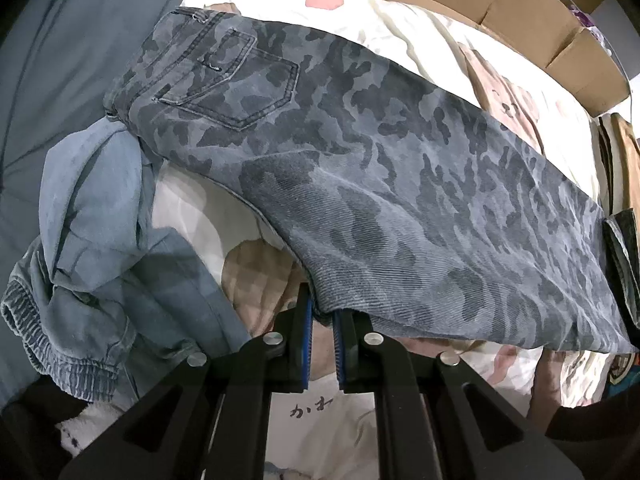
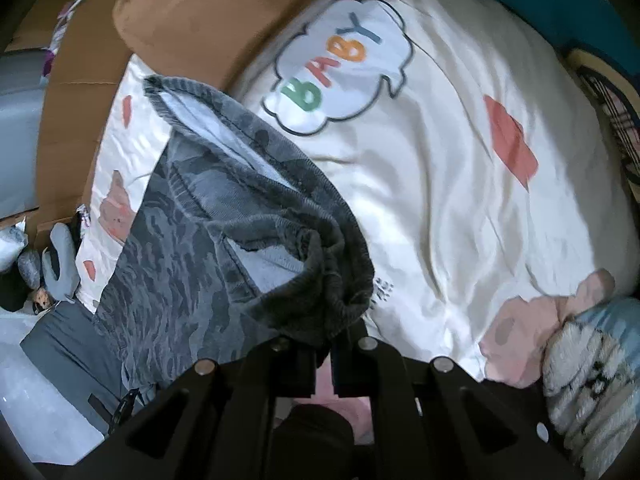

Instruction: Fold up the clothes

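The bed (image 1: 420, 32) is covered by a cream quilt (image 2: 460, 208) printed with pink shapes and a "BABY" cloud, and it serves as the flat surface on which the clothes are laid out. Across it the camouflage jeans (image 1: 380, 184) are spread, legs stacked one on the other with a back pocket (image 1: 236, 80) facing up and the waist toward the far left; laid so, they appear to be already halved lengthwise, which would suit a crosswise fold. A crumpled pale denim garment (image 1: 96, 240) is lying just beside the waist, partly under it, seemingly set aside from the work. Cardboard boxes (image 1: 540, 20) are lined along the far edge of the bed. The near edge of the jeans, about mid-leg, is pinched by the left claw (image 1: 322, 320), its blue-lined jaws closed to a narrow gap on the fabric, so that the long side can be kept taut and lifted evenly. The gathered hems (image 2: 320, 264) are bunched at the tip of the right claw (image 2: 322, 360), whose jaws are nearly together and look clamped on the cuffs, though the bite itself is hidden by cloth. With both ends held thus, the leg end could be carried toward the waist.
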`<state>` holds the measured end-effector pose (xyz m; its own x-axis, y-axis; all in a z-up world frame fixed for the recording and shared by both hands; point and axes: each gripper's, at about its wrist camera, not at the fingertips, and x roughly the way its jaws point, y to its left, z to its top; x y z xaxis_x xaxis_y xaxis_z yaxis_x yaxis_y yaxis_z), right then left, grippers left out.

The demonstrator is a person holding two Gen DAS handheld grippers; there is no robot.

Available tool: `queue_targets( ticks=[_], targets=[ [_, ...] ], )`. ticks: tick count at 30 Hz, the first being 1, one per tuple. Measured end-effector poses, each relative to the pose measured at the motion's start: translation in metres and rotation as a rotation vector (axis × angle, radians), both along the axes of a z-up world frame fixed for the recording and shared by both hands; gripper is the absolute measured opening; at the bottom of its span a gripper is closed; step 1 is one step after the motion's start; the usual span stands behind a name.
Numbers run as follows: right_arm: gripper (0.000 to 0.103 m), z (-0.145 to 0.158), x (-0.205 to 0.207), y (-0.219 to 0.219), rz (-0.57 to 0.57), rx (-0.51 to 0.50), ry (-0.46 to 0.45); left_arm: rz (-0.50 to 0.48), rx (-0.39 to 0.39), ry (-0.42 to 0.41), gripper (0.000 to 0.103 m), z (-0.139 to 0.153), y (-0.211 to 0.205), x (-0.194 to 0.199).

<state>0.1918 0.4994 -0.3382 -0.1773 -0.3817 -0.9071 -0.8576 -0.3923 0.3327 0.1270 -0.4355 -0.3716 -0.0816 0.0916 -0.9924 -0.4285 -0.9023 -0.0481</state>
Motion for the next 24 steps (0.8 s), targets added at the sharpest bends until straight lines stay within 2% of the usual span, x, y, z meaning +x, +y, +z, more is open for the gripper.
queue_targets(
  ticks=[15, 24],
  targets=[
    [0.004, -0.005, -0.007, 0.0, 0.002, -0.056, -0.131, -0.052, -0.029, -0.033, 0.009, -0.004, 0.009, -0.004],
    [0.004, -0.02, -0.012, -0.007, 0.014, -0.128, -0.223, -0.061, -0.049, -0.047, 0.009, -0.005, 0.011, -0.009]
  ],
)
